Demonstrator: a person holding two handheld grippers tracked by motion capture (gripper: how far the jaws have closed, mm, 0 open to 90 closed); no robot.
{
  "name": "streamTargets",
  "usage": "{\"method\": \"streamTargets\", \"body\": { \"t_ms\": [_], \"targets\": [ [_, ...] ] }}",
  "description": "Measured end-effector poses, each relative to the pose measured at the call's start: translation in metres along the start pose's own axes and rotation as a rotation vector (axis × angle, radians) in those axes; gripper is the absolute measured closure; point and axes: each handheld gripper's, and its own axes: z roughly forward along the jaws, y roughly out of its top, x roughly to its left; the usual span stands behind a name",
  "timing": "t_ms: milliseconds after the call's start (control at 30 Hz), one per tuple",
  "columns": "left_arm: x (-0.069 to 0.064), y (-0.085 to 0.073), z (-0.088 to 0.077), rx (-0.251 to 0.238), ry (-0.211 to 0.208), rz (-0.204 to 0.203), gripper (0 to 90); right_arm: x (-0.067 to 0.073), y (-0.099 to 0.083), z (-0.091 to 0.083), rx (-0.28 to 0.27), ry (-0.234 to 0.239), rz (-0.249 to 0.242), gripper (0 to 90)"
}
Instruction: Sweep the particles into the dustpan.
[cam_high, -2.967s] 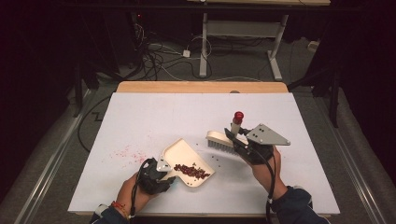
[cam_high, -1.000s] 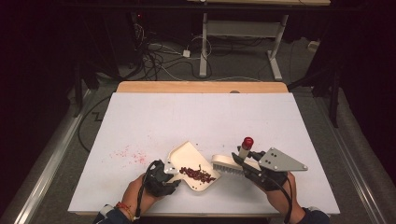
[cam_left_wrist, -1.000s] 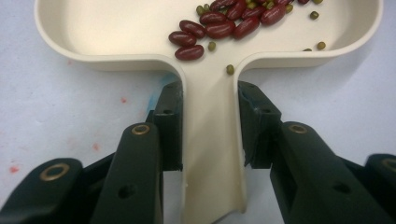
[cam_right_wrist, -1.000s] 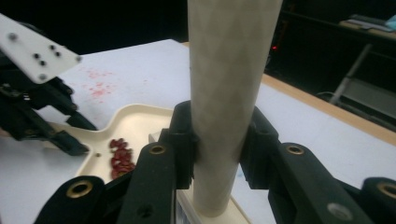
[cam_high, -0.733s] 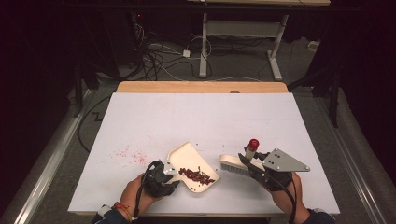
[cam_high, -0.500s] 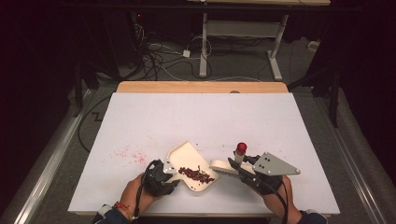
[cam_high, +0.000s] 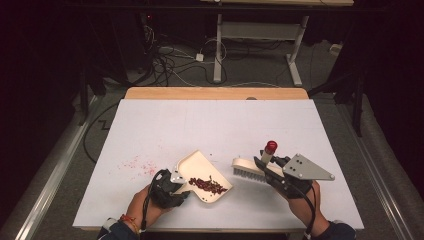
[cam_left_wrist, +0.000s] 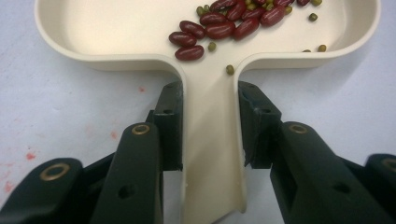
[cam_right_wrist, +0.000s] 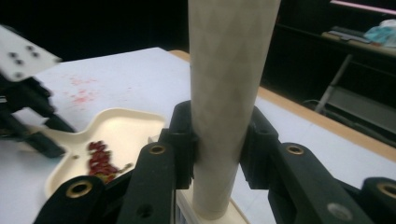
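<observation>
I count one cream dustpan (cam_high: 204, 176) on the bench (cam_high: 215, 120), one brush (cam_high: 248, 169) just right of it, and two tongs: left (cam_high: 176, 181), right (cam_high: 263, 166).

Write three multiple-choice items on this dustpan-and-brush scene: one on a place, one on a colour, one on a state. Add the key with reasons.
1. Where do the red beans lie?
A. in the dustpan
B. on the floor
C. on the brush

2. What colour is the tip of the brush handle?
A. blue
B. red
C. green

3. How is the left claw?
A. wide open over the table
B. shut on the dustpan handle
C. shut on a cloth

Key: 1 A, the beans sit inside the pan's rim. 2 B, the high view shows a red cap. 3 B, both pads press the handle's sides.
</observation>
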Motion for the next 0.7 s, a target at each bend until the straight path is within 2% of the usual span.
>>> {"method": "streamTargets", "body": {
  "t_ms": [33,100,200,233,267,300,333,467,700],
  "targets": [
    [0.001,0.0,0.0,-0.001,0.0,-0.007,63.1,0.0,0.0,0.0,0.0,0.0,0.0,70.2],
    [0.004,-0.002,0.0,0.0,-0.009,-0.015,63.1,-0.01,-0.001,0.012,-0.012,-0.006,0.009,70.2],
    [0.008,-0.003,0.0,0.001,-0.013,-0.026,63.1,-0.015,0.001,0.021,-0.01,-0.02,0.02,70.3],
    [0.009,-0.003,0.0,0.001,-0.01,-0.03,63.1,-0.021,0.004,0.031,-0.022,-0.033,0.024,70.3],
    [0.009,-0.003,0.0,0.002,-0.011,-0.032,63.1,-0.021,0.004,0.031,-0.022,-0.033,0.024,70.3],
    [0.011,-0.004,0.0,0.001,-0.012,-0.035,63.1,-0.024,0.007,0.043,-0.023,-0.045,0.025,70.3],
    [0.012,-0.004,0.0,0.0,-0.012,-0.04,63.1,-0.024,0.007,0.043,-0.023,-0.045,0.025,70.3],
    [0.016,-0.005,-0.001,-0.005,-0.015,-0.048,63.1,-0.025,0.011,0.069,-0.032,-0.069,0.022,70.3],
    [0.021,-0.006,0.0,-0.023,-0.012,-0.068,63.1,-0.013,0.011,0.104,-0.029,-0.1,-0.005,70.2]
  ]
}}
